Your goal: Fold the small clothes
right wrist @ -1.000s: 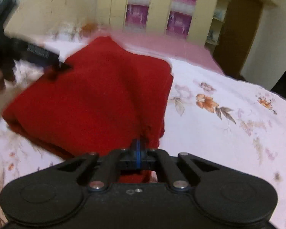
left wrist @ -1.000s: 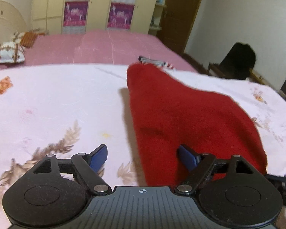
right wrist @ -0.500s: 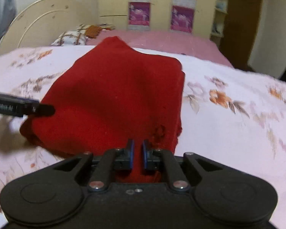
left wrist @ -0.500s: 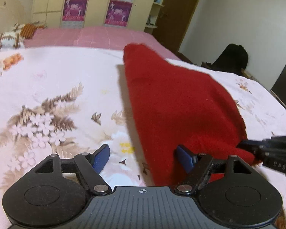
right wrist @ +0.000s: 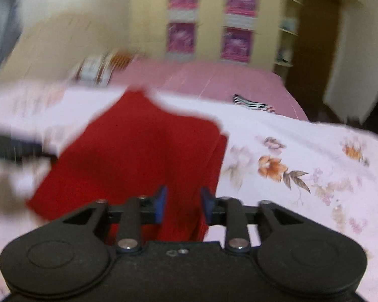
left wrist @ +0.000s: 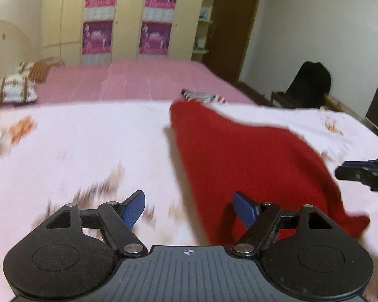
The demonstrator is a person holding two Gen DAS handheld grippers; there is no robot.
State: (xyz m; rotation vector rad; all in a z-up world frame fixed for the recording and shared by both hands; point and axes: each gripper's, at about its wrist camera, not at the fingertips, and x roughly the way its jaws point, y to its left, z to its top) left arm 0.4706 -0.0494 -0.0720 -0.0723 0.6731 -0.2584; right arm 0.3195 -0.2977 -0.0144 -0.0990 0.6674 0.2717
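Note:
A folded red garment (left wrist: 252, 158) lies flat on the white floral bedsheet (left wrist: 88, 146). My left gripper (left wrist: 189, 209) is open and empty, just above the sheet at the garment's near left edge. My right gripper (right wrist: 182, 201) is open over the garment's near edge (right wrist: 143, 156), with red cloth showing between its jaws but not pinched. The right gripper's tip shows in the left wrist view (left wrist: 365, 173), beside the garment's right side. Both views are blurred by motion.
A striped garment (left wrist: 201, 97) lies at the far edge of the sheet, also seen in the right wrist view (right wrist: 252, 104). Behind it are a pink bed (left wrist: 128, 80), pillows (left wrist: 12, 90), wardrobes (left wrist: 128, 17), a door and a dark chair (left wrist: 307, 85).
My right gripper opened and let go of the red garment's edge, then pulled back. My left gripper stayed open and drew back and up from the garment.

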